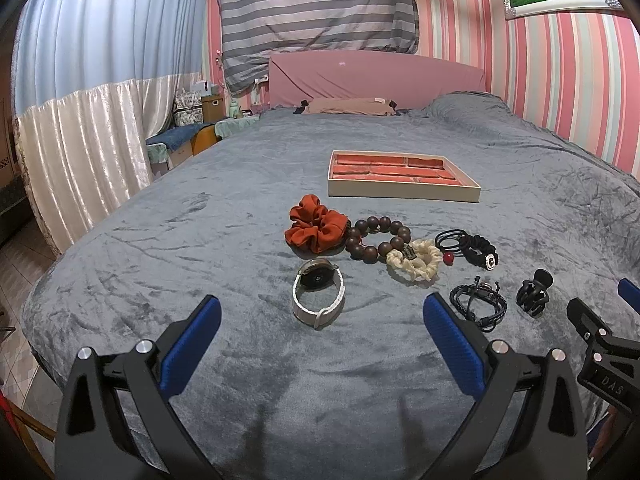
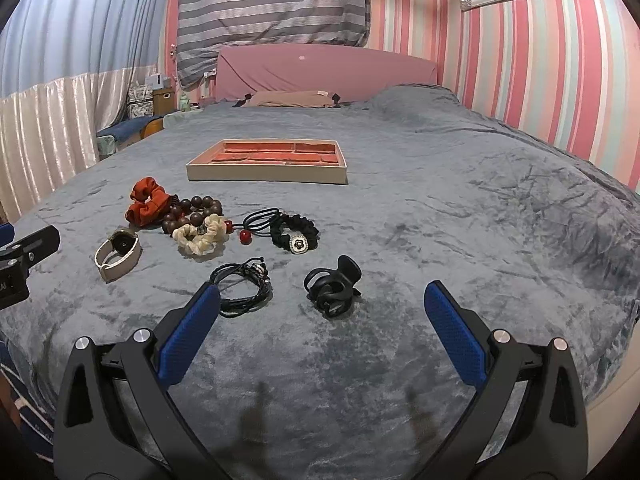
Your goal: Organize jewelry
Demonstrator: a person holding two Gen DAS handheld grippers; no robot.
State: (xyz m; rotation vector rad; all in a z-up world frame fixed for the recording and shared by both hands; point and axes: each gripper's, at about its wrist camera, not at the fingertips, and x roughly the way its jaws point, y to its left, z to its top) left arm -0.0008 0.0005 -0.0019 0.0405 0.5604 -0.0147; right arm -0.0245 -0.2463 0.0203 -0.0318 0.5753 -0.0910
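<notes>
On the grey bed (image 1: 200,240), the jewelry is spread in front of the tray (image 1: 400,194). From the left are seen a watch (image 1: 318,294), an orange scrunchie (image 1: 316,228), a bead bracelet (image 1: 378,238), a cream scrunchie (image 1: 414,266), a black hair tie (image 1: 476,250), a braided bracelet (image 1: 478,304) and a claw clip (image 1: 534,292). The left tongs (image 1: 322,344) are released and hold nothing. The right tongs (image 2: 322,330) are released too, just before the clip.

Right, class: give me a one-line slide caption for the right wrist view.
Open right tongs hover over a black claw clip; the jewelry tray waits empty on the grey bedspread.
</notes>
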